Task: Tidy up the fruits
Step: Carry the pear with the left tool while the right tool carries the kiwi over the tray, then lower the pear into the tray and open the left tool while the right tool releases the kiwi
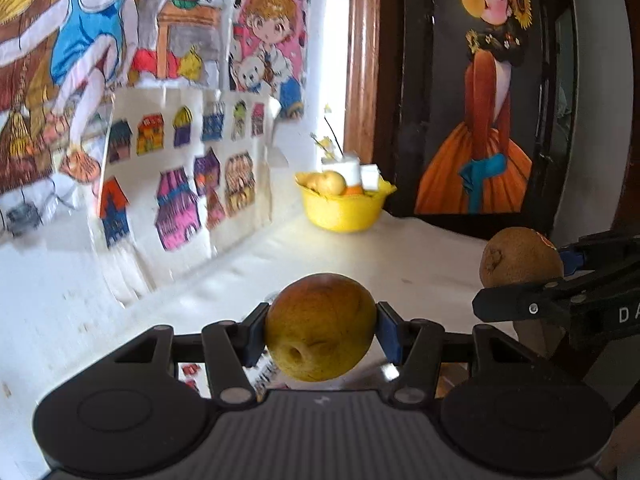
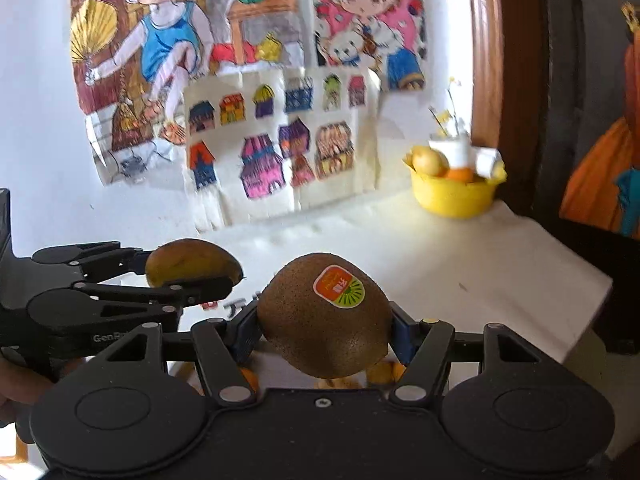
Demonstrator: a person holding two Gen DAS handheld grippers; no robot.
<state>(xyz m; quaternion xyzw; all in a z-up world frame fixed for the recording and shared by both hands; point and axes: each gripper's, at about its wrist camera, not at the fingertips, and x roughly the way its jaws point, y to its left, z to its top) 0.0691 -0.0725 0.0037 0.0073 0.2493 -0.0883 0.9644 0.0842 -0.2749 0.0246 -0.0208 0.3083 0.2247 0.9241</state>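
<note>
Left jaws grip what looks like a pear (image 1: 320, 326); right jaws grip a kiwi (image 2: 324, 316).

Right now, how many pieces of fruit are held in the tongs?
2: a yellow-brown pear clamped in the left tongs, and a fuzzy brown stickered kiwi in the right tongs. More fruit sits in the yellow plastic bowl, partly hidden.

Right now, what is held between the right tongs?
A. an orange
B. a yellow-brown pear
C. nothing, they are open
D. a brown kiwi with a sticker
D: in the right wrist view the right tongs are closed on a brown kiwi that carries an orange and green sticker, while the pear sits in the left tongs.
</note>
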